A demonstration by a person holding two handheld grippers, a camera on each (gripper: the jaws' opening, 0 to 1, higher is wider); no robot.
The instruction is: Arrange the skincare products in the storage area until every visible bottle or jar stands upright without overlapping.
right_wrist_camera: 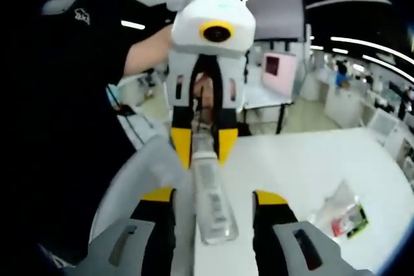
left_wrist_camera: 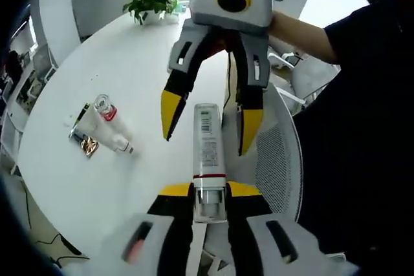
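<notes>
Two grippers are working one tall white bottle [left_wrist_camera: 208,150] held in the air over the round white table [left_wrist_camera: 129,75]. Going left to right in the left gripper view: a clear bottle with a red collar [left_wrist_camera: 110,123] is lying on its side on the table, touching a small gold-and-dark item [left_wrist_camera: 84,140] that is too small to identify; a potted plant [left_wrist_camera: 152,1] is sitting well apart at the far edge; then the left gripper [left_wrist_camera: 210,192] is clamping the tall bottle at its cap end, and the right gripper [left_wrist_camera: 208,127] is reaching in with jaws spread either side of the label, not closing on it. In the right gripper view the bottle is running between the right gripper's parted jaws, and the fallen items [right_wrist_camera: 343,214] are lying at right on the table. The bottle is probably stiff plastic, light, smooth and slippery; gripping mid-body on the label likely works best. A mesh chair [left_wrist_camera: 278,159] is sitting just beside the table edge, and the lying bottle is occupying part of the tabletop.
</notes>
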